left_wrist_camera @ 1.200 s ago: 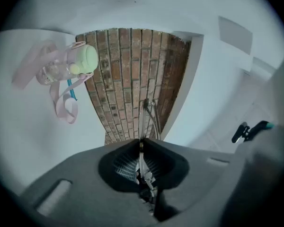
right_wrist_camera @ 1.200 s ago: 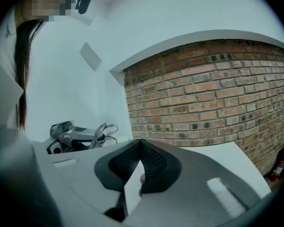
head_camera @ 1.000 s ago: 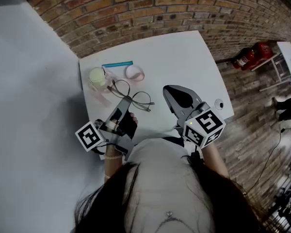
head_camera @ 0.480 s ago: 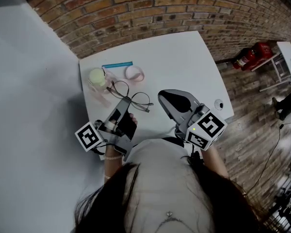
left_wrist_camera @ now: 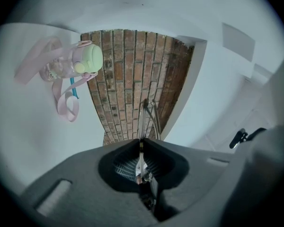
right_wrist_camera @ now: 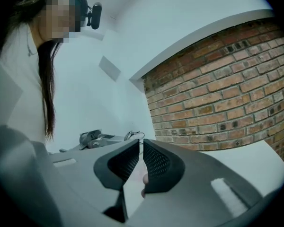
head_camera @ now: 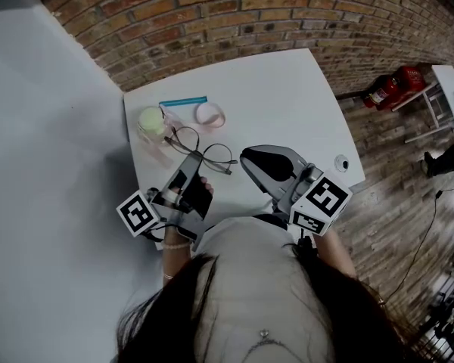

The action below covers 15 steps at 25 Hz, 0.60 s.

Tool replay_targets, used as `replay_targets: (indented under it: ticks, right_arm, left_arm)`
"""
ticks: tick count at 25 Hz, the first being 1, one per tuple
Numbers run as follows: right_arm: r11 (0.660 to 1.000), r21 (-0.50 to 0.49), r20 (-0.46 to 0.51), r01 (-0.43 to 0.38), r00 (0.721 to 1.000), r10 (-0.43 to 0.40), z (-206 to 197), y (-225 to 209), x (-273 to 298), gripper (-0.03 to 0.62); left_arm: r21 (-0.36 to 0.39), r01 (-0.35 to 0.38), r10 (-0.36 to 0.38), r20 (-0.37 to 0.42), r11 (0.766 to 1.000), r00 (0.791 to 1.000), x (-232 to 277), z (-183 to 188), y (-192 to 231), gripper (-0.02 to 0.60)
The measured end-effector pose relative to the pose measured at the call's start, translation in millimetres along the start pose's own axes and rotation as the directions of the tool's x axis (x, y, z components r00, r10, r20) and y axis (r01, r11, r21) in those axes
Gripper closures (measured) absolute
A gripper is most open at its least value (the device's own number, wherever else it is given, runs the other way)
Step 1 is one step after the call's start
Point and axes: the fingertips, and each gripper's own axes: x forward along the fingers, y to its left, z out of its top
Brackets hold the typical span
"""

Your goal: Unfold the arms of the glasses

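The left tongs [head_camera: 197,159] grip the glasses [head_camera: 212,156] over the left half of the tabletop [head_camera: 287,89], near its front edge, with the frame running rightward toward the right tongs [head_camera: 247,159], which are nearly closed, empty and just beside it.

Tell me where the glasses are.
Head view, left of centre: the glasses are clamped in the left gripper, near the green-lidded bottle.

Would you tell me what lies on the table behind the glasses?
Behind the glasses: a green-lidded bottle, a pink strap and a blue stick. The table under them is covered.
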Motion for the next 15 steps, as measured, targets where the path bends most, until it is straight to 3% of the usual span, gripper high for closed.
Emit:
replay_targets:
  ticks: [15]
  right_arm:
    - [0.995,0.006,-0.031,-0.100,0.995,0.100,-7.3,17.0,4.6,0.545]
  left_arm:
    - [-0.042,0.029,-0.029,0.005,0.999,1.000,-0.9,0.7,-1.5,0.558]
